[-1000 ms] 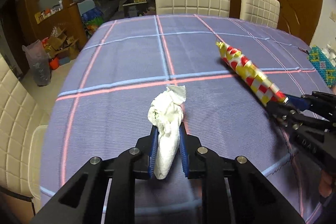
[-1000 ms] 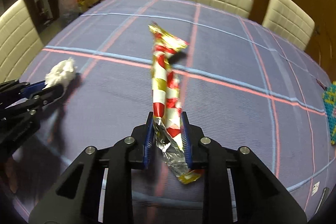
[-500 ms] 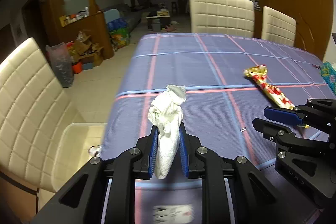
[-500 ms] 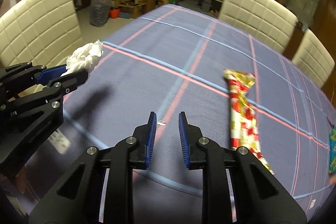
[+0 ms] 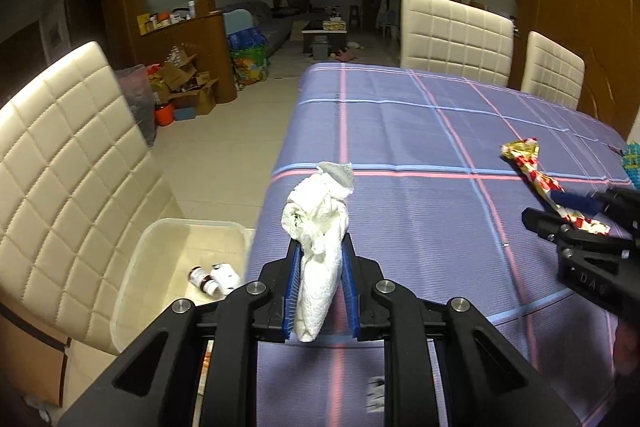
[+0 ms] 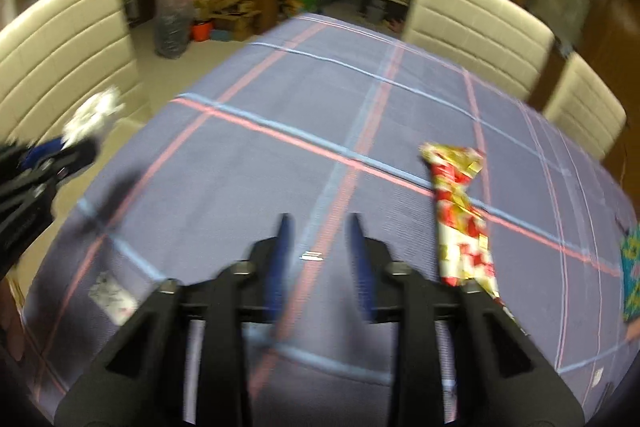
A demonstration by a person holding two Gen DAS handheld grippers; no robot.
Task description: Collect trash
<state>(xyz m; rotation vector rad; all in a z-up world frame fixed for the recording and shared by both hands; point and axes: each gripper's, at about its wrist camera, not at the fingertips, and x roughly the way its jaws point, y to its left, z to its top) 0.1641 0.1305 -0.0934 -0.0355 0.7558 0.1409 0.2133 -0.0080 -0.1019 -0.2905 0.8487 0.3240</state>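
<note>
My left gripper point(image 5: 320, 287) is shut on a crumpled white tissue point(image 5: 318, 223) and holds it above the left edge of the purple plaid table point(image 5: 420, 155). A clear plastic bin point(image 5: 136, 267) with a small bottle and white scraps inside stands on the floor below, to the left. My right gripper point(image 6: 320, 263) is open and empty above the table. The red and gold snack wrapper point(image 6: 460, 223) lies on the cloth just to its right; it also shows in the left wrist view point(image 5: 536, 171). The left gripper with the tissue point(image 6: 94, 113) shows blurred at the far left.
Cream padded chairs stand at the left point(image 5: 60, 163) and at the far side point(image 5: 456, 35). A small paper label point(image 6: 110, 293) lies near the table's front left edge. A teal patterned object point(image 6: 630, 275) sits at the right edge. Boxes and bags clutter the floor beyond.
My right gripper let go of the snack wrapper, which now lies on the table, and opened wider. My left gripper carried the tissue left to the table edge above the bin.
</note>
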